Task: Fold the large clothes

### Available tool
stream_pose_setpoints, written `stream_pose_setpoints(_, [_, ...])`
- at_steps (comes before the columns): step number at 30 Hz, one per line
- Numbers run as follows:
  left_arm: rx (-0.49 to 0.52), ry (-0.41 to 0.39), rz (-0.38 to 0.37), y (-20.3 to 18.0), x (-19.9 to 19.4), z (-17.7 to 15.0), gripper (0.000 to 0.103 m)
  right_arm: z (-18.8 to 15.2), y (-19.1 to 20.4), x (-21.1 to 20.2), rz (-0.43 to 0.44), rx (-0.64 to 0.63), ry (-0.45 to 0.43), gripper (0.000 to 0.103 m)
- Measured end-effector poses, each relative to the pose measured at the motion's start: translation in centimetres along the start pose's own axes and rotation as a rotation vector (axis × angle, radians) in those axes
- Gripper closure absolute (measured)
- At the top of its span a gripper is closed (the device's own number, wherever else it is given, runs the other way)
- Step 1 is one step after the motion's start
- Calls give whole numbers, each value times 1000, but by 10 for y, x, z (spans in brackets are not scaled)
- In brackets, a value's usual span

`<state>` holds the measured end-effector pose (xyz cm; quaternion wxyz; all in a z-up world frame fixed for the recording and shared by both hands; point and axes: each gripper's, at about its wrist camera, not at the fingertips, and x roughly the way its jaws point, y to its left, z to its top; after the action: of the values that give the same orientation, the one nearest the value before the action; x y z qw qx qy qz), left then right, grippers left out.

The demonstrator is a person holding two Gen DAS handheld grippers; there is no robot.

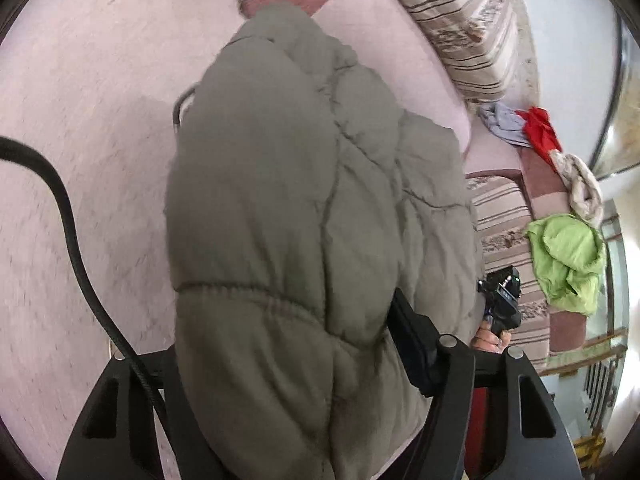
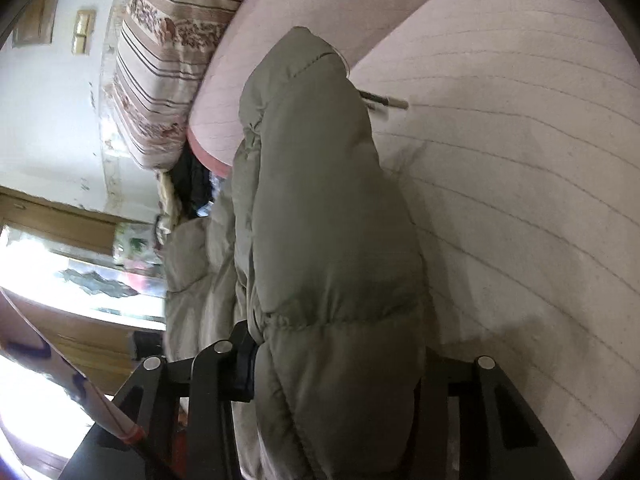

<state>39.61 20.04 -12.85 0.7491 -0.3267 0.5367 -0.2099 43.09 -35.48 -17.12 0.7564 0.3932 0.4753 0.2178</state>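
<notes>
The grey-green puffer jacket [image 1: 304,216] hangs bunched between my two grippers, its quilted bulk held above the pale pink sofa cushion [image 1: 80,120] rather than lying flat on it — I judge I am carrying one edge across so that it can fold over the rest. My left gripper [image 1: 296,380] is pinching a thick roll of the padding; the fabric swells out over the fingers and hides most of them, so the grip must be deep to keep such a slippery, puffy thing from sliding. My right gripper [image 2: 340,380] is likewise clamped on a padded section near a gathered seam, turned sideways so the cloth drapes away towards the sofa. A drawstring toggle [image 2: 384,101] pokes out beside the jacket's far end. Behind, against the striped back cushions [image 1: 472,28], lie a red cloth [image 1: 538,130] and a lime-green garment [image 1: 568,258], well apart from my work — left aside, I suppose, for their own turn
</notes>
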Motion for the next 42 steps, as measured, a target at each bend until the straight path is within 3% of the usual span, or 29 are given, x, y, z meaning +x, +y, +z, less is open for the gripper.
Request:
stream_pose_setpoints(3, [-59, -9, 75, 17, 18, 5, 26, 2, -20, 13, -45, 62, -13, 41])
stream_pose_setpoints(5, [-138, -18, 63, 26, 20, 10, 24, 4, -25, 19, -81, 101, -46, 25])
stream_pose_setpoints(6, [-175, -24, 57, 28, 18, 12, 24, 5, -25, 20, -103, 123, -62, 23])
stream_pose_setpoints(12, [-169, -107, 145, 13, -16, 16, 24, -6, -1, -5, -270, 27, -127, 22])
stream_pose_setpoints(15, [-210, -203, 117, 14, -48, 18, 24, -17, 5, -33, -328, 25, -204, 22])
stream_pose_setpoints(18, [-254, -245, 103, 19, -74, 14, 24, -25, 20, -61, -376, 0, -277, 22])
stream_pose_setpoints(22, [-215, -249, 181, 1, -84, 4, 24, -43, 59, -82, -464, -119, -329, 22])
stream_pose_setpoints(24, [-138, -228, 255, -21, -74, -5, 24, -52, 80, -77, -473, -175, -331, 22])
stream_pose_setpoints(25, [-103, -220, 284, -29, -70, -15, 24, -55, 92, -69, -472, -201, -323, 25])
stream_pose_setpoints(26, [-75, -214, 312, -38, -63, -19, 24, -57, 102, -59, -470, -223, -317, 37])
stream_pose_setpoints(28, [4, -205, 375, -58, -48, -31, 24, -63, 125, -36, -509, -275, -289, 51])
stream_pose_setpoints(32, [128, -201, 498, -84, -16, -41, 24, -65, 167, 23, -413, -343, -218, 52])
stream_pose_setpoints(36, [168, -199, 631, -83, 14, -34, 24, -60, 207, 88, -330, -442, -138, 52])
stream_pose_setpoints(42, [165, -243, 625, -77, 15, -24, 23, -32, 210, 180, -382, -471, -68, 52])
